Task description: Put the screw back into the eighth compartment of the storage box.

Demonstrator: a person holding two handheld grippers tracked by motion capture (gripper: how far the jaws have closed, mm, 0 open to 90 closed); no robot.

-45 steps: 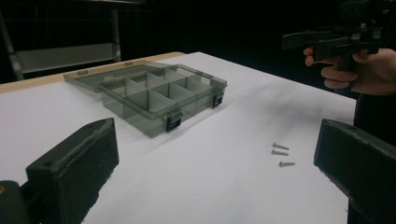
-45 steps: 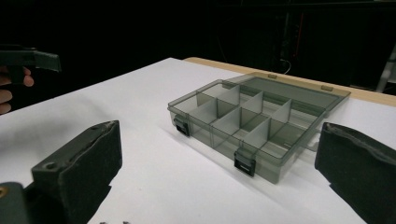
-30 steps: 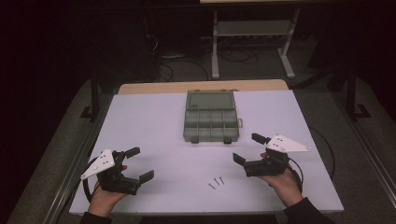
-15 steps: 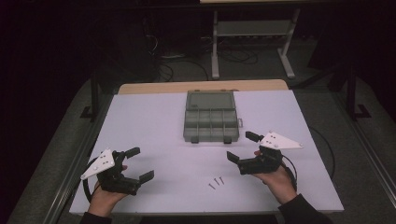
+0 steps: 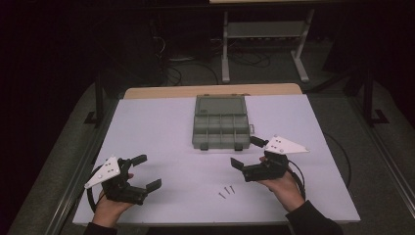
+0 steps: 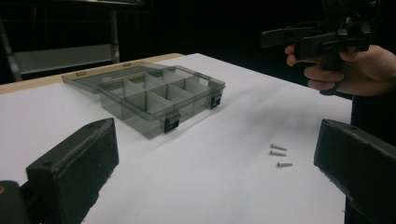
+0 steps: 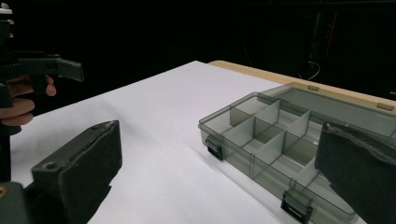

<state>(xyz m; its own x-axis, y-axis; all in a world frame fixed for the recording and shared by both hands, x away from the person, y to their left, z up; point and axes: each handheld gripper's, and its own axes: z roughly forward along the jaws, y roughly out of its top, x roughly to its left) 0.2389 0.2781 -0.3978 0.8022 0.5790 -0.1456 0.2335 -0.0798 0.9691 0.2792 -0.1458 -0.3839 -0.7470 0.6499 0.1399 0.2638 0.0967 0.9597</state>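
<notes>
A dark room surrounds a white table [image 5: 161,127], with a metal stand and loose cables on the floor behind it. On the table's far middle sits my grey compartment box [image 5: 221,128], its lid folded flat open toward the back and its divided cells looking empty as far as I can tell. Three small screws [image 5: 226,191] lie loose on the near part of the table, well apart from the box and toward my right side.

My left gripper [image 5: 139,172] rests low at the near left corner, jaws spread wide with nothing between them; from the left gripper view the screws [image 6: 279,157] lie ahead and to the side of it, and the box [image 6: 159,95] stands beyond. My right gripper [image 5: 248,154] hovers just off the box's near right corner, jaws also wide apart and empty, pointing leftward across the table; the right gripper view looks over the box's front latches [image 7: 214,145].

I judge this to be the opening of the work: no screw is lifted, none is in a cell. The right gripper is the nearer to the screws, so the next move, as I read it, calls for dropping it toward me, tilting the jaws down over one screw, and narrowing them enough to pinch so thin a thing off a flat surface without scattering its neighbours.
</notes>
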